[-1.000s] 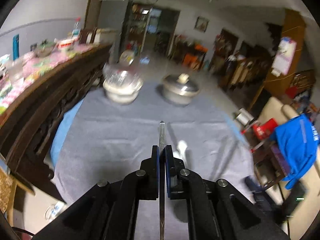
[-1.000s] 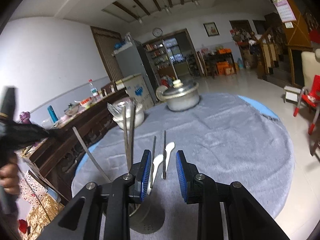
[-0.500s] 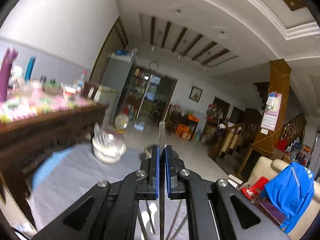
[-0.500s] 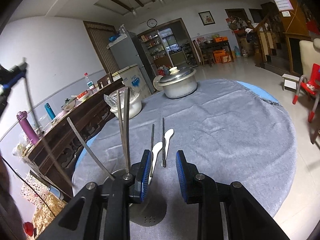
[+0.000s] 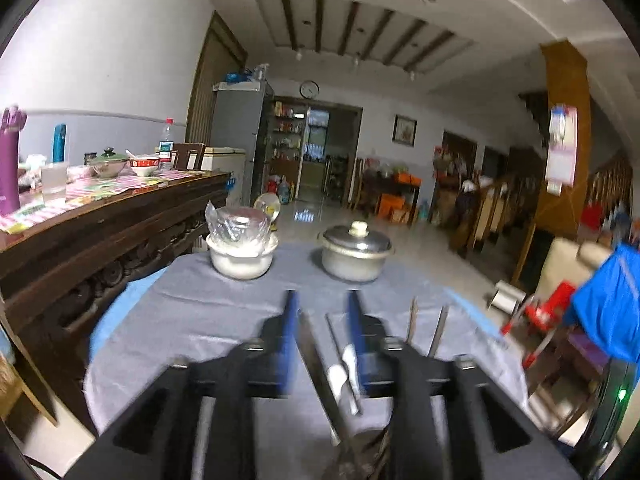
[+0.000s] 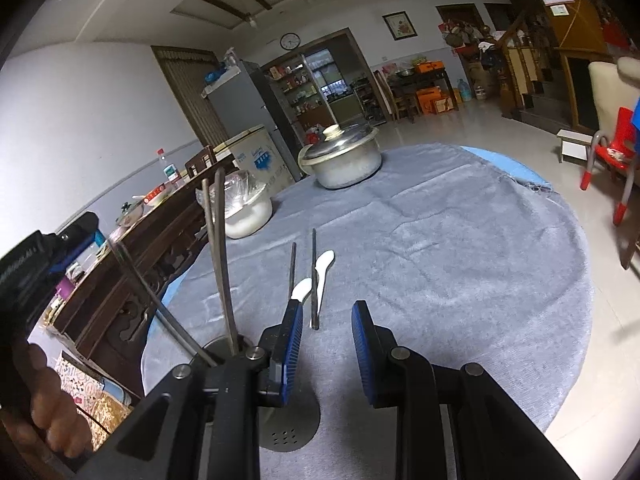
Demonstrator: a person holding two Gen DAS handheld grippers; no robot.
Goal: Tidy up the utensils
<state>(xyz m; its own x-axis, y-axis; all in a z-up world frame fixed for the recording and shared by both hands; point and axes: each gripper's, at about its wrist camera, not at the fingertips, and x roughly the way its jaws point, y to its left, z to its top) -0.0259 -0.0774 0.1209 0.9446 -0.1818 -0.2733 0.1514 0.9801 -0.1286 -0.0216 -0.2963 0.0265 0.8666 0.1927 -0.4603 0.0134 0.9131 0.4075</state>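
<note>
Item: perforated grey metal utensil holder [image 6: 288, 420], standing on the grey tablecloth [image 6: 440, 248].

- Left gripper [image 5: 322, 320]: jaws just opened, pads clear of the slim metal chopstick [image 5: 316, 360] leaning into the holder.
- Right gripper [image 6: 326, 344]: jaws apart, pressed against the holder, apparently steadying it.
- Beyond the holder: 2 chopsticks [image 6: 314, 276] and 2 white spoons [image 6: 322, 270] lie unsorted.

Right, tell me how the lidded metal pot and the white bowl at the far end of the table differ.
The lidded metal pot is bare metal with a lid and a pale knob on top; the white bowl is white and covered with clear plastic film. In the right wrist view the pot stands farther away, and the bowl stands nearer the dark wooden sideboard. Both rest upright on the grey cloth.
</note>
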